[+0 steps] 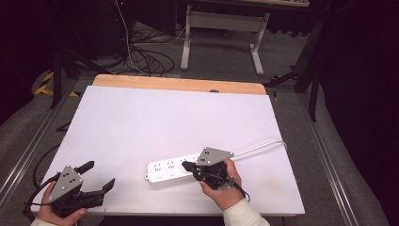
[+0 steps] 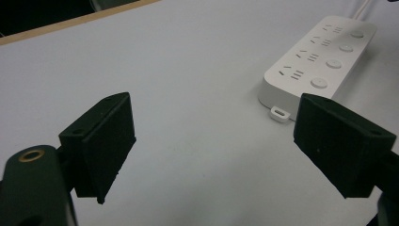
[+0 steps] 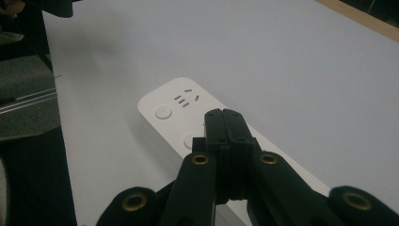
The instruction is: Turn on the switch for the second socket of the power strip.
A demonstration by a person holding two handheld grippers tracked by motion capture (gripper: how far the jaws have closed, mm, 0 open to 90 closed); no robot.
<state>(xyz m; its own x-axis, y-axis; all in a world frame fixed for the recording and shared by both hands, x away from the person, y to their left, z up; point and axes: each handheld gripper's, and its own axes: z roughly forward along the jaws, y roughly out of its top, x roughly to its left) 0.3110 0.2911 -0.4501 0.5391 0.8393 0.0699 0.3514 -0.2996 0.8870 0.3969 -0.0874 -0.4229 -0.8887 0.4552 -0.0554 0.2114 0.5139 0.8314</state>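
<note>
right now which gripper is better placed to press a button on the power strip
Right. The right gripper has its fingers closed together directly over the power strip, tip close above its buttons. The left gripper is open, off to the strip's left over bare table, apart from it.

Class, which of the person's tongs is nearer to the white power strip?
Right. The right tongs are shut and poised over the power strip; the left tongs are open, off to its left above the bare table.
</note>
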